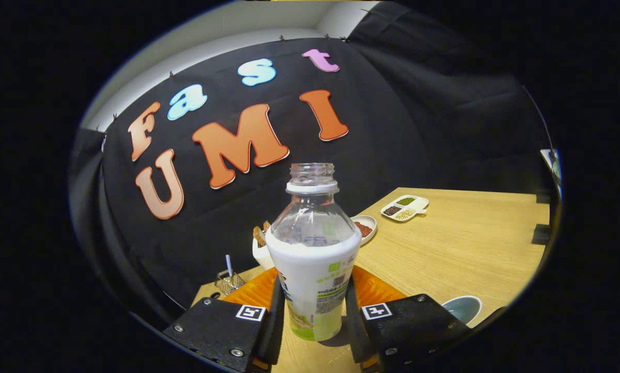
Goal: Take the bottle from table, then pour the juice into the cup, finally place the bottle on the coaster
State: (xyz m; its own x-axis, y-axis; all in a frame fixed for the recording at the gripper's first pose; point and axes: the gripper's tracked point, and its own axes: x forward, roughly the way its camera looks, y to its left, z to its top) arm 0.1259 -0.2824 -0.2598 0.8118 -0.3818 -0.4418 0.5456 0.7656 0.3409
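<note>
An uncapped clear bottle [312, 259] with a white and green label stands upright between my two fingers. My gripper [314, 311] is shut on the bottle, with one black finger pressing each side of its lower body. White liquid fills it up to the shoulder. Its base is close over the wooden table [460, 248] with a shadow under it; I cannot tell whether it touches. An orange coaster [249, 293] lies just behind the bottle and shows on both sides of it. A grey-blue cup [463, 308] sits beside my right finger, to its outside.
Beyond the bottle lie a small white plate [367, 227] with something red on it and a divided white dish [406, 207] of beans. A white container [261, 252] with brown sticks and a small wire basket [230, 282] stand beyond the left finger.
</note>
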